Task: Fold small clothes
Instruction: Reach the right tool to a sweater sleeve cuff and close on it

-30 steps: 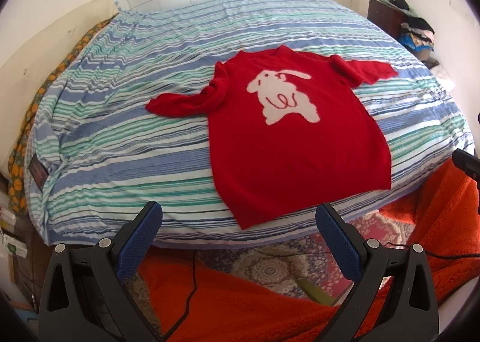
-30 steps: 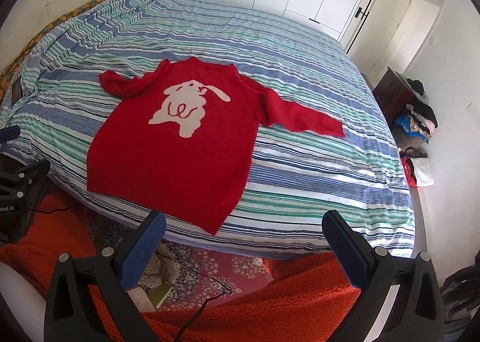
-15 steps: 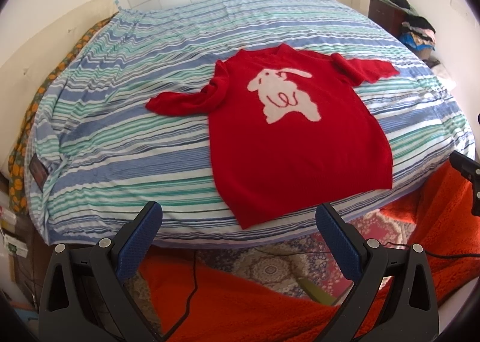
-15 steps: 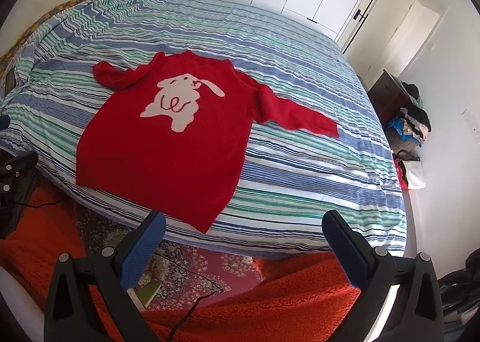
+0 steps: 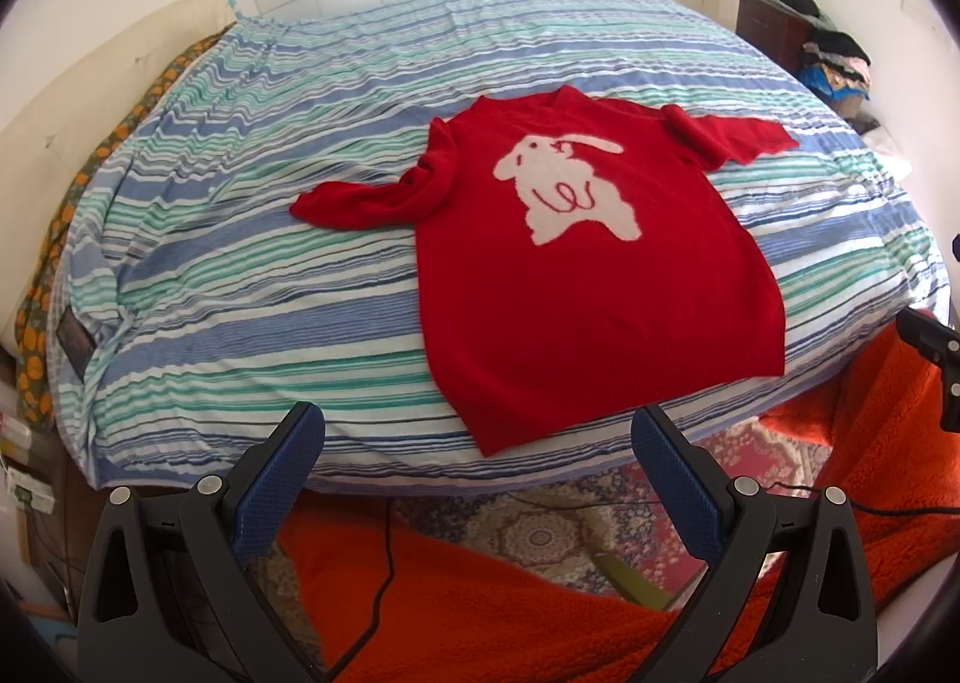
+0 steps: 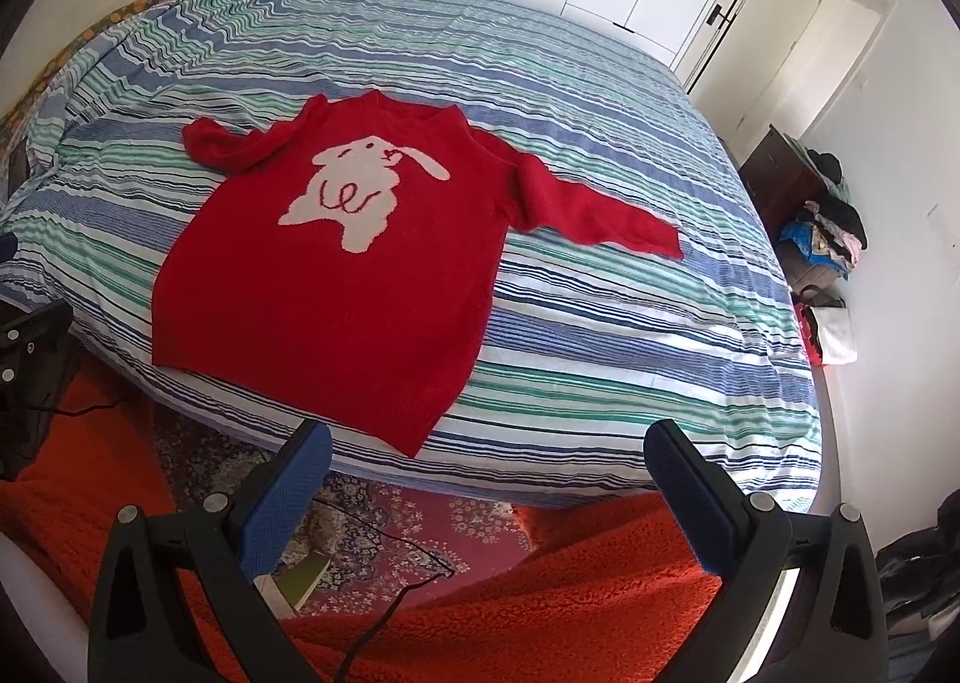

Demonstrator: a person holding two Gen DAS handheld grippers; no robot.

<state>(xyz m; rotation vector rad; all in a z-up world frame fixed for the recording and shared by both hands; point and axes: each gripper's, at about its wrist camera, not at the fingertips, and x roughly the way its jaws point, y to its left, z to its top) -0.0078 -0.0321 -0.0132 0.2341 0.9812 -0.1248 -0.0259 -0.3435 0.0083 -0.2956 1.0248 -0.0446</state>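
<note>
Right tool (image 6: pixel 486 467), jaws apart, has neared the sweater (image 6: pixel 336 287).

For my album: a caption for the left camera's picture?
Open left gripper facing a red sweater spread on a striped bed.

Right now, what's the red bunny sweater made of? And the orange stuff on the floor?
The red sweater looks like soft knitted yarn, maybe wool or acrylic: its surface is matte and fuzzy, its hem looks ribbed, and the white bunny seems knitted in. The orange blanket looks like plush fleece, with a nubbly, curly pile. The exact fibre of either can't be told from looks.
</note>
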